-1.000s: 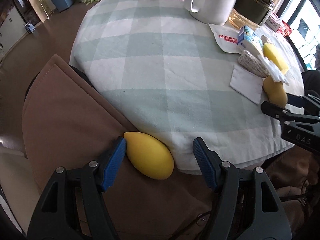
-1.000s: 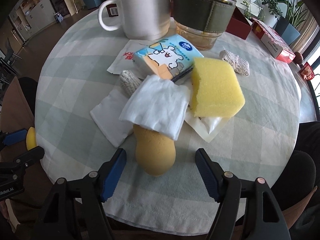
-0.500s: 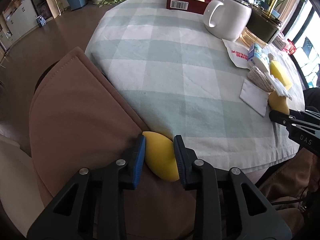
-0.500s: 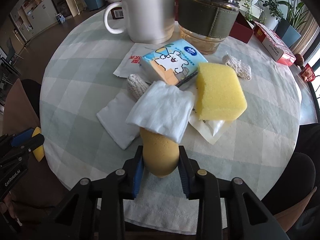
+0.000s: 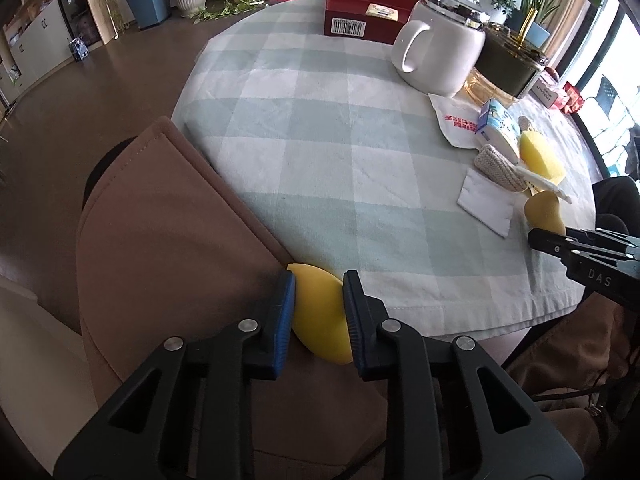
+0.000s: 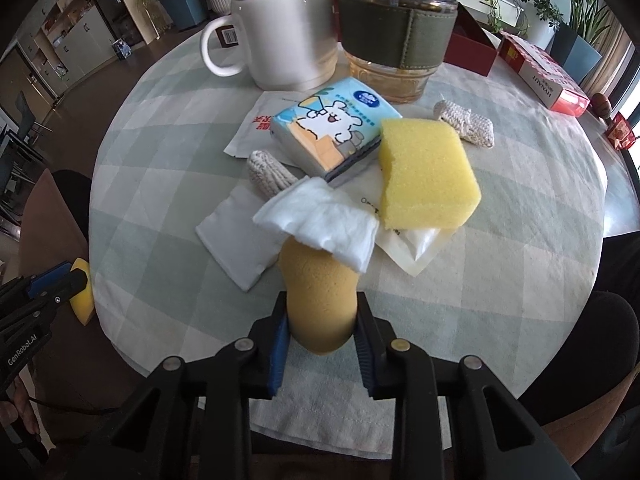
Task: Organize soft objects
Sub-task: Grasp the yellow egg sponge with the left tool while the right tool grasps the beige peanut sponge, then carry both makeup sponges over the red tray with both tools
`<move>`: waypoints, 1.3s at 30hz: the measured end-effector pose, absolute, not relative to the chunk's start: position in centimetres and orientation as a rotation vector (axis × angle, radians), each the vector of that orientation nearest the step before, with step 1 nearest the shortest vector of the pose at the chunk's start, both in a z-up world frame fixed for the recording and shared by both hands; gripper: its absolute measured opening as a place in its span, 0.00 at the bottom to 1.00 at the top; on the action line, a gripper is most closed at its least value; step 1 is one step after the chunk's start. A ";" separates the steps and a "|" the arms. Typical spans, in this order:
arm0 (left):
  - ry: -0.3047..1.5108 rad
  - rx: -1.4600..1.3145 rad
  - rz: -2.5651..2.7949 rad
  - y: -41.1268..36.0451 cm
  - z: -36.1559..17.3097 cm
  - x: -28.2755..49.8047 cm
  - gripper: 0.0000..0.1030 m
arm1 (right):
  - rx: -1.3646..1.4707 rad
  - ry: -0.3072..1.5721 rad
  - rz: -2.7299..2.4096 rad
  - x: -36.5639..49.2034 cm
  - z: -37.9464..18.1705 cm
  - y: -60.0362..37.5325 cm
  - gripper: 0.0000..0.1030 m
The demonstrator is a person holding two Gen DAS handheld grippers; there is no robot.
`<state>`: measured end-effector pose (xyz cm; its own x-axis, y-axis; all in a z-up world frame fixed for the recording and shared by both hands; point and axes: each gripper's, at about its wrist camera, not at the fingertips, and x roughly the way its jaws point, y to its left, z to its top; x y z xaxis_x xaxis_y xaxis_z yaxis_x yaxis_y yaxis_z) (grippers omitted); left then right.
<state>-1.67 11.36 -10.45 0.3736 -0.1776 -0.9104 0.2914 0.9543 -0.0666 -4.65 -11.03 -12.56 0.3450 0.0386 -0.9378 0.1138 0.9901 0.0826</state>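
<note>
A yellow egg-shaped sponge (image 5: 320, 320) sits at the near edge of the checked tablecloth (image 5: 320, 128), against a brown chair back (image 5: 168, 260). My left gripper (image 5: 319, 282) is closing its jaws, and the blue pads squeeze this sponge from both sides. In the right wrist view a tan rounded sponge (image 6: 316, 276) lies near the table's front edge, its far end under a folded white cloth (image 6: 324, 224). My right gripper (image 6: 322, 306) is shut on its near end. Behind it lie a yellow block sponge (image 6: 424, 176), a tissue pack (image 6: 332, 128) and two knitted rolls (image 6: 268, 172).
A white mug (image 6: 284, 28) and a glass jar with a green sleeve (image 6: 396, 36) stand at the back of the pile. Red boxes (image 5: 368, 16) sit at the far edge. A flat white pad (image 6: 236, 244) lies left of the tan sponge. Dark chairs flank the table.
Both grippers went from wide open to clamped on their sponges. The left one has risen a little with the yellow sponge, so more of the room shows.
</note>
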 end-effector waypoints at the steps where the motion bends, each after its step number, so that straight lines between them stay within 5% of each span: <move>1: 1.146 0.112 -0.305 11.3 -10.1 -1.8 0.21 | 0.145 1.219 -0.049 -4.8 -12.5 -11.1 0.31; 12: 1.017 0.136 -0.414 7.1 -6.3 0.1 0.21 | 0.172 1.189 -0.087 -5.5 -11.0 -13.3 0.31; 39: 0.995 0.220 -0.310 5.2 -7.0 11.5 0.21 | 0.198 1.154 -0.298 -2.7 -8.6 -23.2 0.31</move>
<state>11.47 5.19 -7.01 0.5067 -0.1552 -0.8480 0.3542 0.9343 0.0406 -2.70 -23.23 -8.59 0.3720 -0.1299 -0.9191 0.3317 0.9434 0.0009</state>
